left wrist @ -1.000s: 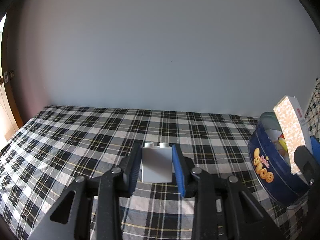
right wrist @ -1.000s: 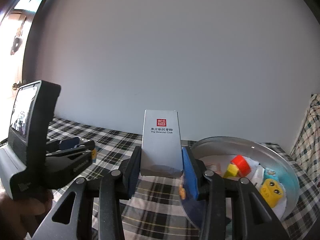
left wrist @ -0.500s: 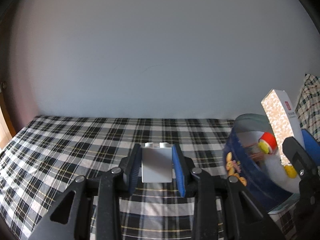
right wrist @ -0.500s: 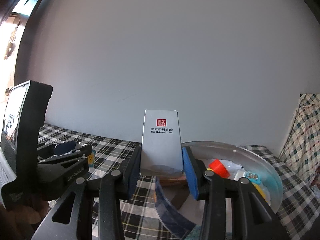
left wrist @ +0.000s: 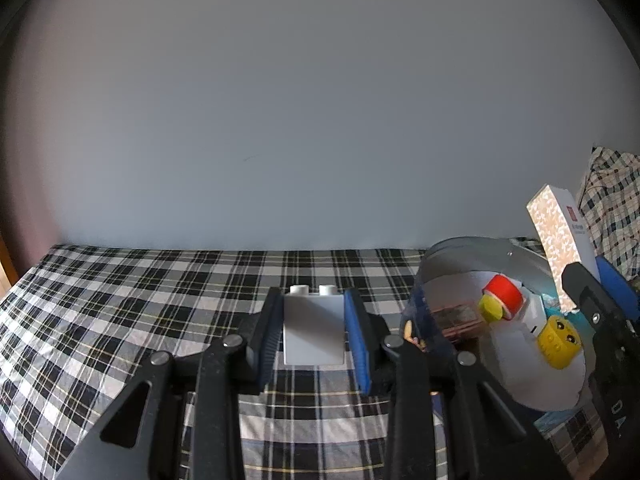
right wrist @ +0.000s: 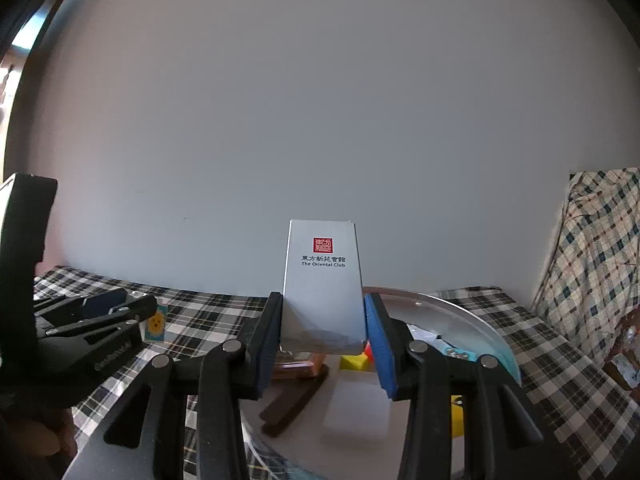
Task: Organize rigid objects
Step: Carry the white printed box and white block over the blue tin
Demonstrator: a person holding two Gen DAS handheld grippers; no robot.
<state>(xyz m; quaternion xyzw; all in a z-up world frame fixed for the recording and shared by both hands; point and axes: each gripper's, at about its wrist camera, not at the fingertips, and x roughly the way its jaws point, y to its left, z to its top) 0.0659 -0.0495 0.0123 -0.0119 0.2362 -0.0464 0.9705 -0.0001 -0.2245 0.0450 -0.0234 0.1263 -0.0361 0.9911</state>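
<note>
Between the ribbed blue pads of the left gripper [left wrist: 315, 334] sits a white brick [left wrist: 313, 330] of smooth, matt plastic. Under it lies woven checked cloth [left wrist: 120, 304], soft and slightly creased. To the gripper's right, the round tin [left wrist: 448, 280] shows shiny metal inside and glossy printed blue outside. The right gripper [right wrist: 323, 334] clamps a paper box [right wrist: 323, 280] of smooth, faintly satin card. Both grippers' frames look like matt black plastic.

Soft, dim daylight entering from upper left in right wrist view. Heavy fisheye bending, black vignette corners. Sharp overall, slight blur at edges.
</note>
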